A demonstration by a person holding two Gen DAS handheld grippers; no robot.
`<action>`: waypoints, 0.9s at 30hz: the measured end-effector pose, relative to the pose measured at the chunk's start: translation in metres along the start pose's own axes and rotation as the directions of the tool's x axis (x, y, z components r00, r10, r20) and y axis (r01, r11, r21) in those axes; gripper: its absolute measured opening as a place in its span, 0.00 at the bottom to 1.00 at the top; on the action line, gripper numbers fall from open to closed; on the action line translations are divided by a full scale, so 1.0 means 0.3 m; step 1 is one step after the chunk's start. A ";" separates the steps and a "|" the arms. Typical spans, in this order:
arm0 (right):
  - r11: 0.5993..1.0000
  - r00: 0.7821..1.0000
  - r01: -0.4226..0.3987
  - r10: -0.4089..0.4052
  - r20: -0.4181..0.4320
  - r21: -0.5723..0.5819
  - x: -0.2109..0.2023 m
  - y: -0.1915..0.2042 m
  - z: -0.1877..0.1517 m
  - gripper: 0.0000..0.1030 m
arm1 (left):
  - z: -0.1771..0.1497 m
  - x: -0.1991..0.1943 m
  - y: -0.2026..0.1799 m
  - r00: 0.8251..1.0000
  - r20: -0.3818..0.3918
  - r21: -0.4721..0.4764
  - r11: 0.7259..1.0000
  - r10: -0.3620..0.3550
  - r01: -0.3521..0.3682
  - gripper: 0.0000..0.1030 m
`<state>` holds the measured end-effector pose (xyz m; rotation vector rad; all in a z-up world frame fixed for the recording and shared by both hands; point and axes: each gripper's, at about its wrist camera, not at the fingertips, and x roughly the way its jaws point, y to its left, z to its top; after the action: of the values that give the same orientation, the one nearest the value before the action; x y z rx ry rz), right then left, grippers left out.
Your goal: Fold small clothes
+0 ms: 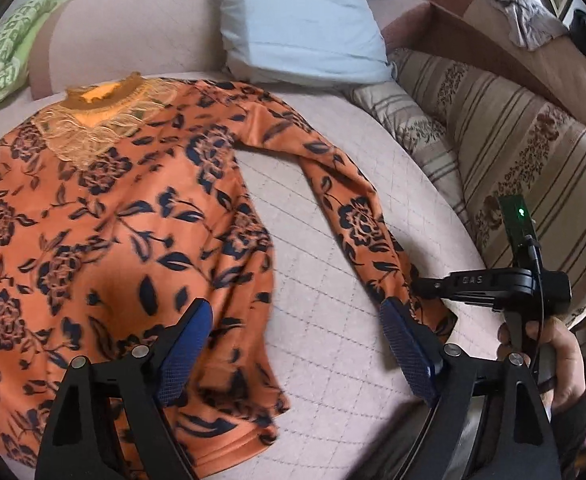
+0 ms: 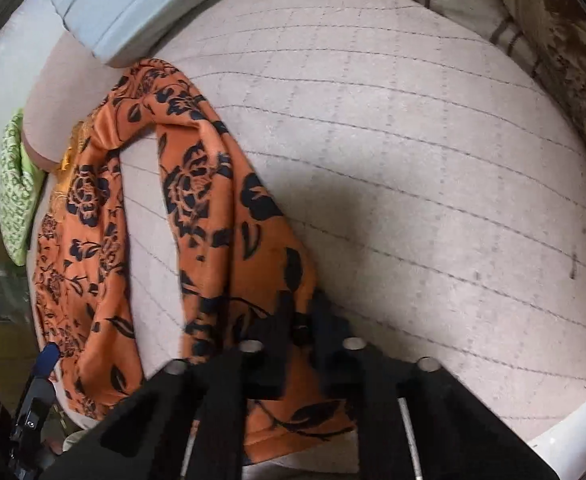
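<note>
Now right claw (image 2: 293, 320) clamped on blouse sleeve (image 2: 229, 216), left claw (image 1: 297, 344) agape

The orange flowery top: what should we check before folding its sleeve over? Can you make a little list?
1. Right gripper shut on the sleeve end: ok.
2. Left gripper open, pads pressing nothing: ok.
3. Orange top body spread flat, collar up: ok.
4. Hem edge smooth: not ok, it looks rumpled.
5. Quilted cover bare between sleeve and body: ok.
6. Other sleeve laid out: cannot tell, out of view.
</note>
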<state>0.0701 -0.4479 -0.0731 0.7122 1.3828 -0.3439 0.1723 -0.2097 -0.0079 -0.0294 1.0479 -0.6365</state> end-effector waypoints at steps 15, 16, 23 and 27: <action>0.898 0.840 -0.059 0.281 0.464 -0.436 -0.595 0.866 -0.197 0.03 | 0.074 -0.441 0.518 0.978 0.206 -0.143 0.990 0.040 -0.010 0.83; 0.871 0.839 -0.072 0.317 0.443 -0.486 -0.580 0.943 -0.211 0.03 | 0.067 -0.455 0.569 0.976 0.212 -0.162 0.987 0.057 -0.023 0.83; 0.664 0.889 -0.253 0.446 0.101 -0.704 -0.162 1.345 -0.344 0.03 | -0.015 -0.464 0.898 0.966 0.129 -0.400 0.903 0.224 -0.156 0.83; 0.610 0.895 -0.352 0.441 -0.065 -0.710 0.134 1.369 -0.419 0.09 | -0.043 -0.425 0.991 0.976 0.072 -0.458 0.876 0.205 -0.150 0.83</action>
<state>0.2322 -0.0533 -0.0102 0.3144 1.0714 0.5008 0.2599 0.1019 -0.0072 -0.3694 1.0502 -0.2091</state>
